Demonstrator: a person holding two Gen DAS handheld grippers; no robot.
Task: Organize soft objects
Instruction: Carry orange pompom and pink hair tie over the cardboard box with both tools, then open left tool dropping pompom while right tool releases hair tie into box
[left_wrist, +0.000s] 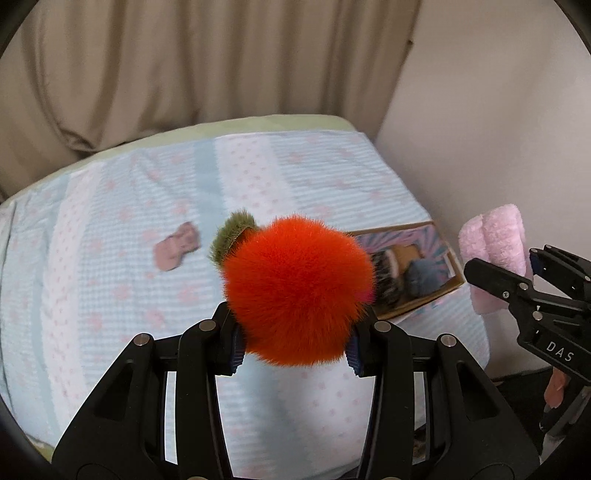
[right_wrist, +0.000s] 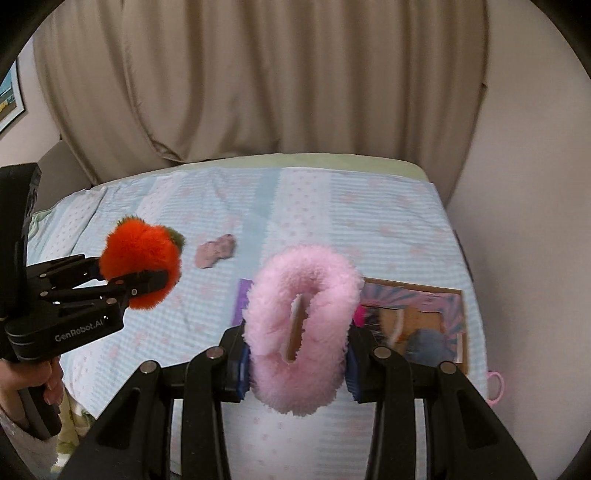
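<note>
Currently the cardboard box (right_wrist: 424, 325) sits open on the bed (right_wrist: 332, 206) at the right side, printed lining inside; contents are blurred, but a grey-blue fuzzy item (right_wrist: 428, 341), something tan with a dark bristly edge, and a bit of hot pink fluff (right_wrist: 360, 315) show. Left of the box a small mauve piece (right_wrist: 216, 251) lies flat on the blanket, apart from everything. Left gripper (left_wrist: 295, 341): jaws closed on the orange pom-pom (left_wrist: 299, 288), green furry tuft (left_wrist: 231, 236) at its far side, held above the bed. Right gripper (right_wrist: 297, 373): jaws clamped on the pink fluffy ring (right_wrist: 332, 288), held upright just in front of the box, box wall visible through its hole. Writing: "GenRobot.AI" on the left gripper's body, "DAS" on the right one's.
</note>
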